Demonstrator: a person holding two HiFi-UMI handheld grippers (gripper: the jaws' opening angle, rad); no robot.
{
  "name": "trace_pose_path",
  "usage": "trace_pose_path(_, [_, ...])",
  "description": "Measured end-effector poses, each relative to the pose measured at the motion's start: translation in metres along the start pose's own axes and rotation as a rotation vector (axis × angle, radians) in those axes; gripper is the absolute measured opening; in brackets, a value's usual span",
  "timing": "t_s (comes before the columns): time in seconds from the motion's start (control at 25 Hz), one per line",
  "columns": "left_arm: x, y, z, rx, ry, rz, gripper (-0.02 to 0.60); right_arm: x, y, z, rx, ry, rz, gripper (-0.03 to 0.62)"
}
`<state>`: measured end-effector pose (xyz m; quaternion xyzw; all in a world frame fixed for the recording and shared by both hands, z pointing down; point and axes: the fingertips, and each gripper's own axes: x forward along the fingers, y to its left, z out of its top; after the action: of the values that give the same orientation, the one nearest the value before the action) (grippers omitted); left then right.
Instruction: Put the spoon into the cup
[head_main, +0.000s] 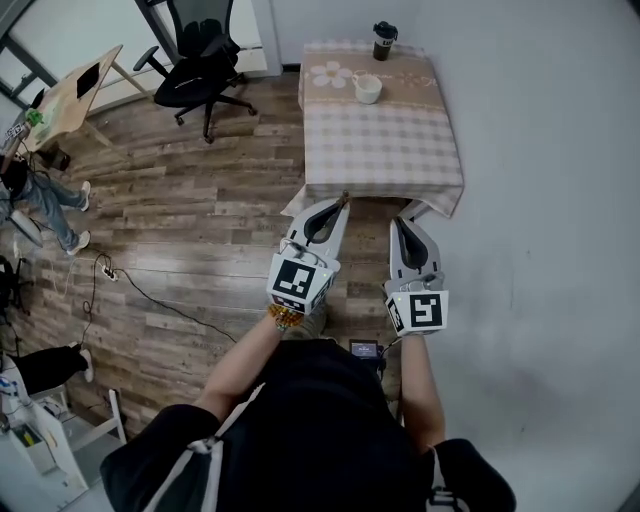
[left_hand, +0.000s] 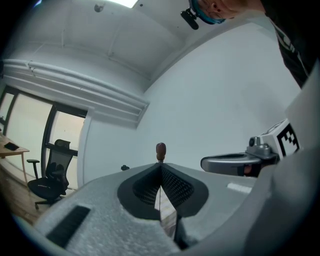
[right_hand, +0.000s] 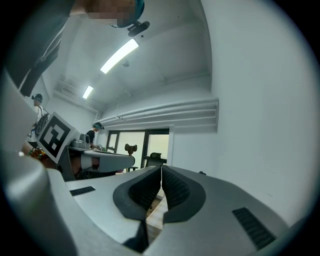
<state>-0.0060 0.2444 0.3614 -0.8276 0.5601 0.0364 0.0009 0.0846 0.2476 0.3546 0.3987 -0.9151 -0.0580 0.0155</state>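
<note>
A white cup (head_main: 367, 88) stands at the far end of a table with a checked cloth (head_main: 385, 150). My left gripper (head_main: 343, 204) hovers just short of the table's near edge, shut on a spoon. Only the spoon's brown rounded end (left_hand: 160, 150) shows, poking out above the closed jaws (left_hand: 160, 166). My right gripper (head_main: 398, 222) is beside the left one, a little nearer to me, shut with nothing between its fingers (right_hand: 161, 171). The cup does not show in either gripper view. Both grippers are well apart from the cup.
A dark lidded tumbler (head_main: 384, 40) stands behind the cup at the table's far edge. A white wall (head_main: 550, 200) runs along the right. On the wooden floor to the left are an office chair (head_main: 200, 65), a desk (head_main: 70, 95), a cable (head_main: 150, 295) and a person's legs (head_main: 45, 200).
</note>
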Motion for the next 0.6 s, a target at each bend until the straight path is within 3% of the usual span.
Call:
trace_pose_path(0.28, [0.045, 0.048, 0.010, -0.013, -0.019, -0.043, 0.011, 0.071, -0.014, -0.005, 0.006, 0.011, -0.029, 0.009])
trace_pose_path(0.6, [0.078, 0.080, 0.011, -0.023, -0.033, -0.077, 0.011, 0.115, -0.035, -0.004, -0.023, 0.030, -0.043, 0.009])
